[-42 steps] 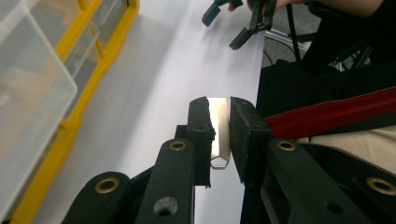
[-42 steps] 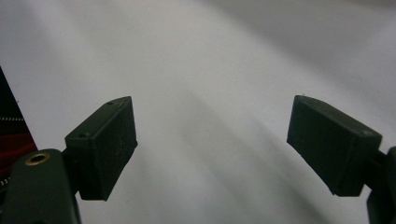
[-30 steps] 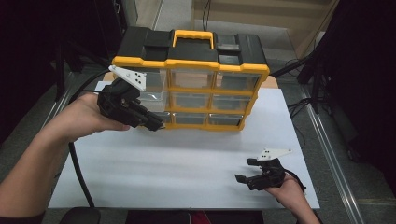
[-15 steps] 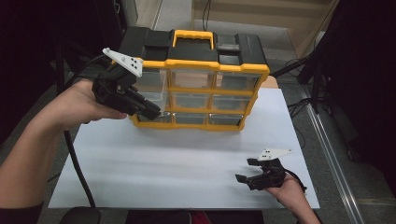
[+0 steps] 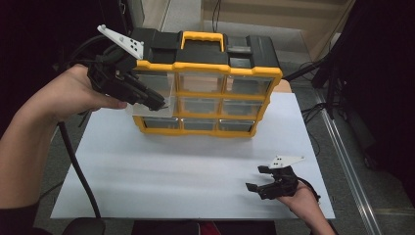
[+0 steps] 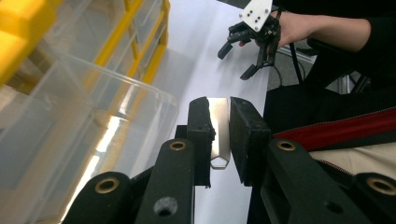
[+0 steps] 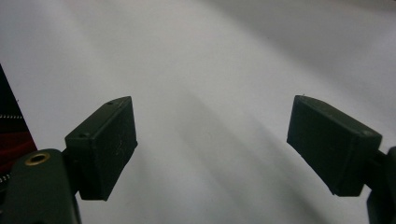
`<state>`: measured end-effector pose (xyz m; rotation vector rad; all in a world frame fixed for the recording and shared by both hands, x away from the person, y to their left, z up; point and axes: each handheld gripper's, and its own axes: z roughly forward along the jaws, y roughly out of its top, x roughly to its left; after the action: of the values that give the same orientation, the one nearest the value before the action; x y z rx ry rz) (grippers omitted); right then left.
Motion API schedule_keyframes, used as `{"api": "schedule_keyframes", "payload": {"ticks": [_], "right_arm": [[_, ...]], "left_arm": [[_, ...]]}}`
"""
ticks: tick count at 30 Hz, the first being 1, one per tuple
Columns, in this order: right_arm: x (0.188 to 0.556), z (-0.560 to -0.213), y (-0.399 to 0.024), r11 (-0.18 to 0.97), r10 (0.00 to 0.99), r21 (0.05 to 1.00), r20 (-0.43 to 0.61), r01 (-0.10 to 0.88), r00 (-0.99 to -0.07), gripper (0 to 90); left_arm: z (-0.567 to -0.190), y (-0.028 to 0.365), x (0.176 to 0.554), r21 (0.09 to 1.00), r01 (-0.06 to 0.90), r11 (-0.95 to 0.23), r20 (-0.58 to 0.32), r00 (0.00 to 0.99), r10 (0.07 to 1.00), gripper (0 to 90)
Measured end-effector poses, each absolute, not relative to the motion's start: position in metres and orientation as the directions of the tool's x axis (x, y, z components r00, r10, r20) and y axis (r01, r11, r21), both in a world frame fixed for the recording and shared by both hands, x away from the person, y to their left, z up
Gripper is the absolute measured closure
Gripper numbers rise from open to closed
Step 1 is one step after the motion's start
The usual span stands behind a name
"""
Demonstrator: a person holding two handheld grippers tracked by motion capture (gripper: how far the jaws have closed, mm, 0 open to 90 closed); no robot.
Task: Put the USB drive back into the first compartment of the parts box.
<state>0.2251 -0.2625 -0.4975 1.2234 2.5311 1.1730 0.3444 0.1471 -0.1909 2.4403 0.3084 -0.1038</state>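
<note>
Pinching clear drawer (image 5: 149, 108) tab, left hand-held gripper (image 6: 219, 133) nearly closed (right hand-held gripper (image 7: 212, 140) wide, empty).

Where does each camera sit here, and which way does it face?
High view: above the person's side, looking forward and down at the drawer organizer; both forearms show.
Left gripper view: rides the left hand-held gripper, its jaws pinching a clear drawer's tab.
Right gripper view: faces bare white tabletop between open jaws.
Shared: the right hand-held gripper.
</note>
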Motion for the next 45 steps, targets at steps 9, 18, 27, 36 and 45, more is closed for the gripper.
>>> {"api": "schedule_keyframes", "payload": {"ticks": [9, 18, 27, 36, 45], "right_arm": [[0.225, -0.497, -0.262, 0.38, 0.703, 0.677, 0.232, 0.631, -0.672, 13.9], [0.226, -0.498, -0.263, 0.382, 0.705, 0.675, 0.228, 0.631, -0.672, 13.8], [0.226, -0.497, -0.261, 0.385, 0.701, 0.674, 0.231, 0.63, -0.675, 13.8], [0.226, -0.497, -0.262, 0.381, 0.703, 0.678, 0.229, 0.628, -0.674, 13.9], [0.226, -0.498, -0.261, 0.387, 0.701, 0.673, 0.23, 0.63, -0.676, 13.9]], "left_arm": [[-0.179, 0.147, 0.355, 0.61, 0.255, -0.751, -0.125, 0.966, 0.226, 79.5], [-0.178, 0.153, 0.37, 0.614, 0.29, -0.734, -0.112, 0.953, 0.283, 79.5], [-0.187, 0.154, 0.386, 0.591, 0.327, -0.737, -0.083, 0.934, 0.348, 79.5], [-0.195, 0.156, 0.393, 0.589, 0.349, -0.729, -0.078, 0.922, 0.378, 79.4], [-0.203, 0.162, 0.394, 0.591, 0.366, -0.719, -0.076, 0.912, 0.402, 79.3]]}}
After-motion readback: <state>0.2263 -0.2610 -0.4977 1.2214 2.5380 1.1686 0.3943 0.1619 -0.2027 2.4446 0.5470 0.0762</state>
